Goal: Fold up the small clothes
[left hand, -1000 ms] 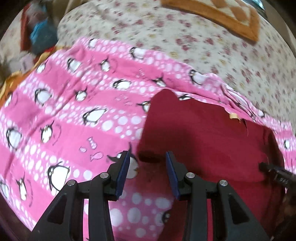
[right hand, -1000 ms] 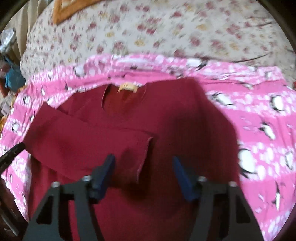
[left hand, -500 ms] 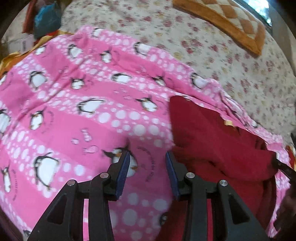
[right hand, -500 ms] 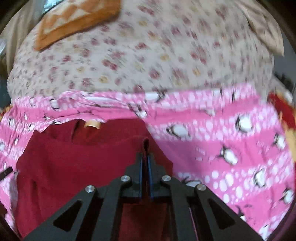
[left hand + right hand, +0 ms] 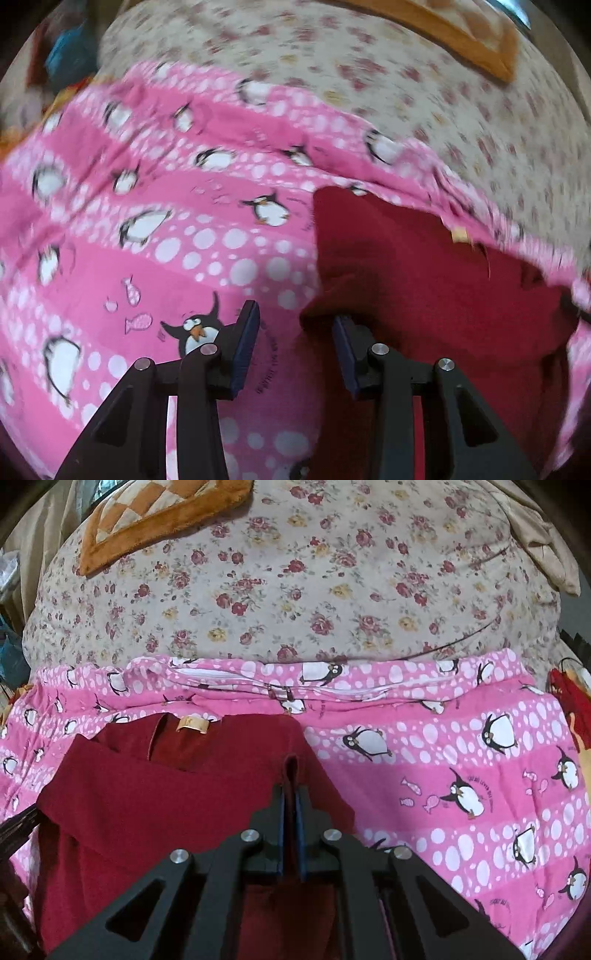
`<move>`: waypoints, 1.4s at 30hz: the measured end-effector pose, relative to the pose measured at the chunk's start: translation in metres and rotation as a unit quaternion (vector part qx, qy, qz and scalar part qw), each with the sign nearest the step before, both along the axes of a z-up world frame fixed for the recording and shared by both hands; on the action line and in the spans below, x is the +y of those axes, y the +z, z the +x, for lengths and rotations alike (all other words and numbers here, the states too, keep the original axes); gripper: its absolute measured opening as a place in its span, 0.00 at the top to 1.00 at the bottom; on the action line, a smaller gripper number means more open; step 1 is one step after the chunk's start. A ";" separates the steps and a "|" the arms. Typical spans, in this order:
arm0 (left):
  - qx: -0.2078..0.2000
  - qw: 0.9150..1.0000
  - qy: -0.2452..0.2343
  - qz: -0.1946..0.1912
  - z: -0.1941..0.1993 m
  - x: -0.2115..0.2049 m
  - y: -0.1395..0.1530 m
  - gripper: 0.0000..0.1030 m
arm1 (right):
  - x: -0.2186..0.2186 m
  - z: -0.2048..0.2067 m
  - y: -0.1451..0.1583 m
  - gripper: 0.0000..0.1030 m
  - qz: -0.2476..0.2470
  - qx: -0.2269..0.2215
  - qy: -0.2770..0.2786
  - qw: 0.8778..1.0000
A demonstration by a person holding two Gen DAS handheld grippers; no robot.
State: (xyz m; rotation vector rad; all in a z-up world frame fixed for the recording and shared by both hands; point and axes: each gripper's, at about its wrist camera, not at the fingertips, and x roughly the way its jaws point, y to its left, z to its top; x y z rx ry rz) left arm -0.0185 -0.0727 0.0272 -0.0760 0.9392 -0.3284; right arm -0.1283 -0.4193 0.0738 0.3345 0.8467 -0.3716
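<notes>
A fold of the dark red top (image 5: pixel 155 812), lying on the pink penguin blanket (image 5: pixel 461 775), is being pinched in the closed right gripper (image 5: pixel 291 797), while its left edge is being flanked by the empty, parted left gripper (image 5: pixel 295 332).

left wrist: looking steeply down past its fingers (image 5: pixel 248 343), close | right wrist: likewise | both sharing the red garment (image 5: pixel 155 805) on the pink blanket (image 5: pixel 461 760)
</notes>
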 end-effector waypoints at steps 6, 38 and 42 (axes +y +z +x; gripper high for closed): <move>0.009 0.998 0.052 -0.023 -0.007 0.026 -0.007 0.87 | 0.003 0.005 -0.009 0.94 0.030 -0.012 0.010 0.999; -0.003 0.999 -0.023 0.048 -0.002 -0.026 -0.011 0.85 | -0.015 0.029 -0.053 0.95 -0.028 0.063 0.011 0.998; -0.004 0.999 -0.021 0.046 -0.002 -0.026 -0.010 0.85 | -0.012 0.018 -0.039 0.95 -0.033 0.051 0.013 0.998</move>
